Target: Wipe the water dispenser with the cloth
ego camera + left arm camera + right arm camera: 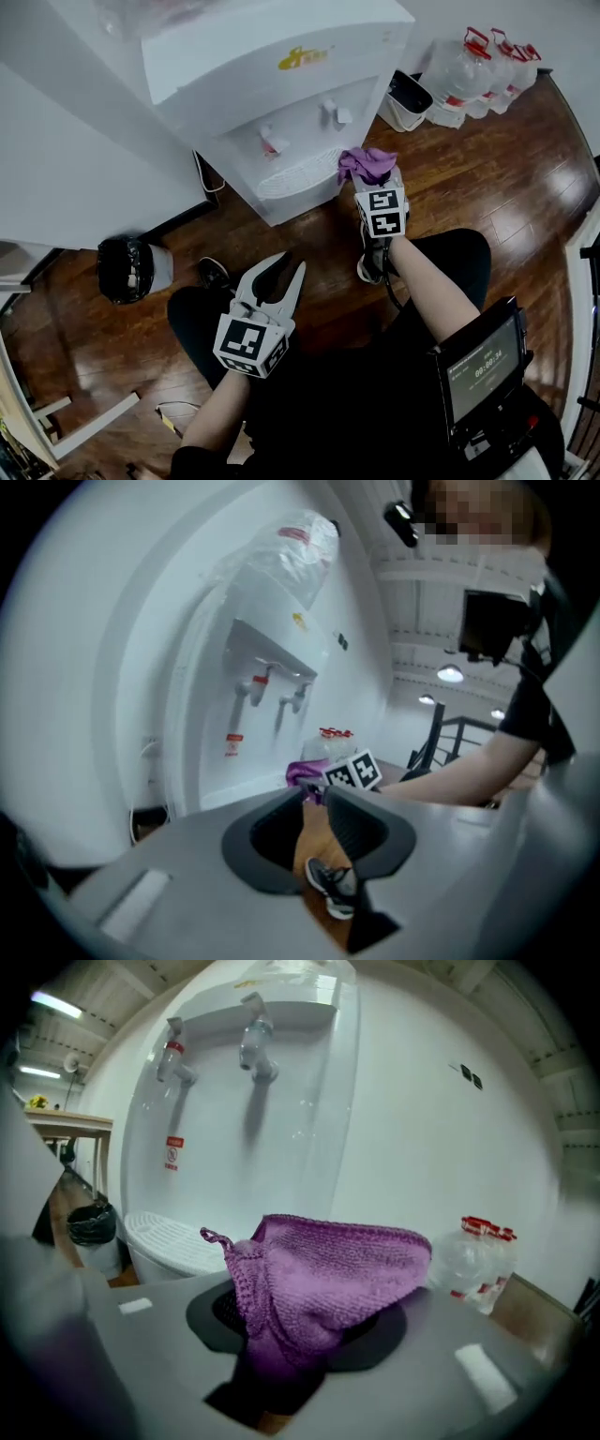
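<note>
Purple cloth (328, 1269) sat bunched between the right gripper's (378, 187) jaws, clamped tight, just beside the water dispenser (281, 94) front. Left gripper (292, 262) hung lower, jaws slightly apart, empty.

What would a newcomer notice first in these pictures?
The purple cloth stands out most, bunched in the right gripper just beside the drip tray of the big white dispenser. Next comes the left gripper, open and empty, at the lower left of the head view above the dark wood floor.
</note>
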A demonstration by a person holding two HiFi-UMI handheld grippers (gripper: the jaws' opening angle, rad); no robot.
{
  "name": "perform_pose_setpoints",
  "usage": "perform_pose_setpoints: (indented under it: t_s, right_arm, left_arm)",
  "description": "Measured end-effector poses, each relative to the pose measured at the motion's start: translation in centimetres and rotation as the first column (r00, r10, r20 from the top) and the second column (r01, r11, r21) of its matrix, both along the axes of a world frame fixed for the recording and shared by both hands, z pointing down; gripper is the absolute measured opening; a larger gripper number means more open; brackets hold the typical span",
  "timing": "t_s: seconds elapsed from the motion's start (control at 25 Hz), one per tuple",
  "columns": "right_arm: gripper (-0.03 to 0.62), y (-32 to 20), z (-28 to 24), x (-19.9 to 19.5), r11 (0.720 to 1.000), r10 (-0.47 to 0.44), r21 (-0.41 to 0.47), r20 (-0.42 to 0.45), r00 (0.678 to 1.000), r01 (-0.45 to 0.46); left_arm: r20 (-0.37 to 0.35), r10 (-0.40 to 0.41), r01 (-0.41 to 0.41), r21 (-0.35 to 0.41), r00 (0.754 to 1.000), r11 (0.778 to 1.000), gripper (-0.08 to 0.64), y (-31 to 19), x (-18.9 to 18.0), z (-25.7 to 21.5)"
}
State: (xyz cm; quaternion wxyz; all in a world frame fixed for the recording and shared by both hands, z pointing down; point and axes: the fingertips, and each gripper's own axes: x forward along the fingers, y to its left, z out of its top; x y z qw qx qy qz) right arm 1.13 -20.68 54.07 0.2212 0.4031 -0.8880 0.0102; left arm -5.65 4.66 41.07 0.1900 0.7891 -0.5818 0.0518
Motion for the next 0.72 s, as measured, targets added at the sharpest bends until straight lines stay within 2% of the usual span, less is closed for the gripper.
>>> perform_pose_setpoints:
  t_s: [0.12,0.2,0.24,0.32,0.44,0.52,0.56,0.6,0.64,0.72]
  right_arm:
    - [0.173,0.9,4.2,0.4,0.993,0.073,-0.088,-0.02,0.997,-0.074]
    - [0.174,3.2,5.4,-2.7,0.994,0.013,-0.106,-0.034,0.999,-0.016]
    - [0.175,5.0,5.5,-5.0,0.994,-0.05,-0.097,-0.037,0.998,0.046]
    - [0.175,9.3,5.3,-10.1,0.977,-0.202,-0.075,-0.043,0.979,0.198]
    - [0.175,15.9,5.1,-16.7,0.913,-0.406,-0.062,-0.035,0.913,0.403]
    - [0.175,18.7,5.4,-19.6,0.869,-0.493,-0.056,-0.026,0.87,0.491]
    - [0.175,19.3,5.7,-20.2,0.856,-0.516,-0.054,-0.027,0.856,0.514]
    - [0.175,19.2,6.3,-20.2,0.854,-0.519,-0.056,-0.031,0.854,0.517]
    - [0.175,18.3,6.9,-19.6,0.864,-0.502,-0.067,-0.035,0.864,0.499]
    - [0.175,15.0,8.2,-17.1,0.903,-0.424,-0.099,-0.046,0.905,0.418]
  left_arm:
    - [0.204,0.022,-0.048,0.12,0.979,0.992,0.085,-2.8,-0.6,1.0]
    - [0.254,0.008,-0.048,0.152,0.967,0.987,0.08,-3.5,-1.8,2.6]
    - [0.252,-0.006,-0.033,0.149,0.968,0.988,0.075,-3.4,-2.7,3.6]
    - [0.191,-0.063,0.043,0.107,0.98,0.993,0.075,-2.3,-5.0,5.5]
    - [0.074,-0.191,0.189,0.037,0.979,0.981,0.075,-0.1,-9.0,6.5]
    - [0.087,-0.25,0.248,0.028,0.964,0.968,0.068,0.9,-11.3,6.6]
    - [0.108,-0.265,0.264,0.026,0.958,0.964,0.064,1.3,-12.1,7.0]
    - [0.119,-0.275,0.275,0.021,0.954,0.961,0.063,1.6,-12.7,7.4]
    - [0.117,-0.28,0.28,0.015,0.953,0.96,0.063,1.7,-13.0,7.8]
    - [0.091,-0.269,0.269,0.02,0.959,0.963,0.061,1.3,-12.7,7.9]
